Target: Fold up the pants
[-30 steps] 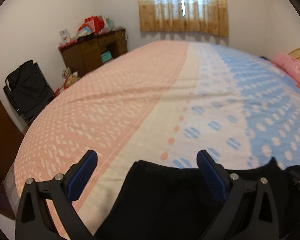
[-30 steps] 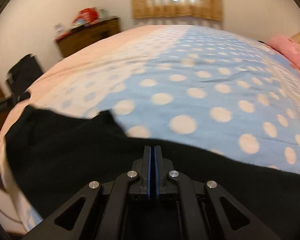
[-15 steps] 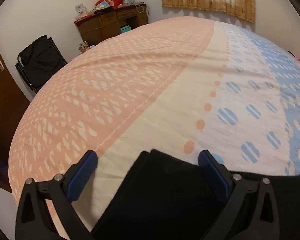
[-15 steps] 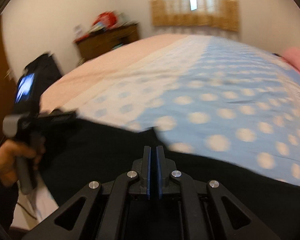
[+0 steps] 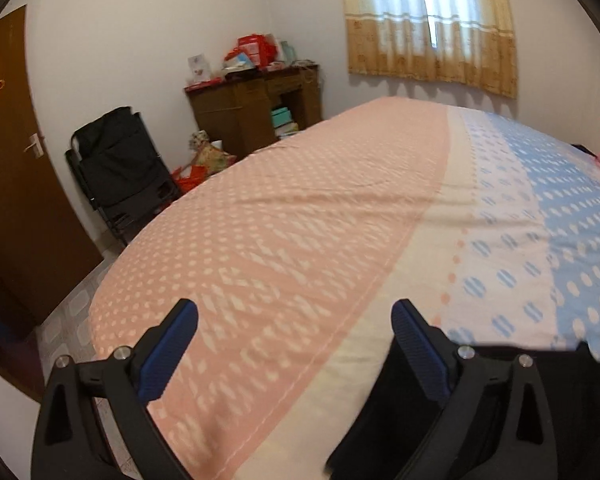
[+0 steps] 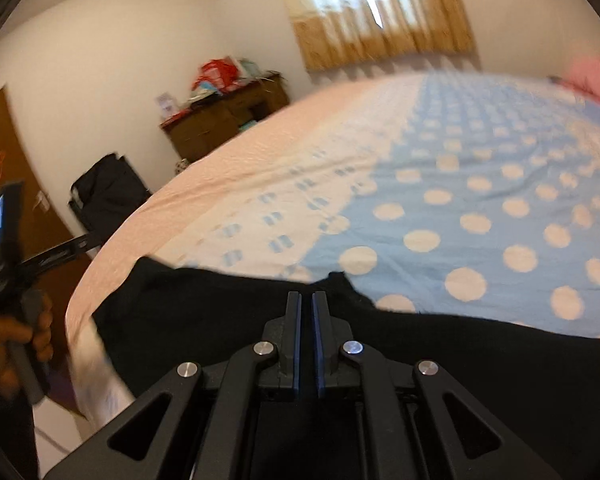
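Black pants (image 6: 204, 312) lie flat along the near edge of the bed; in the left wrist view they show at the lower right (image 5: 388, 412). My left gripper (image 5: 294, 344) is open and empty, its jaws wide apart, left of the pants' end and above the pink sheet. My right gripper (image 6: 307, 320) is nearly shut, a thin gap between the pads, hovering over the pants' middle with no cloth seen between them. The left gripper, held by a hand, shows in the right wrist view (image 6: 24, 268) off the bed's left edge.
The bed (image 5: 300, 220) has a pink, cream and blue dotted sheet. A brown desk (image 5: 256, 108) with clutter, a black folding chair (image 5: 120, 168) and a brown door (image 5: 8, 184) stand to the left. A curtained window (image 5: 432, 24) is behind, a pink pillow (image 6: 596, 76) far right.
My left gripper has lifted and moved left off the pants' end, still open. My right gripper has tilted up and left, and its pads have parted slightly.
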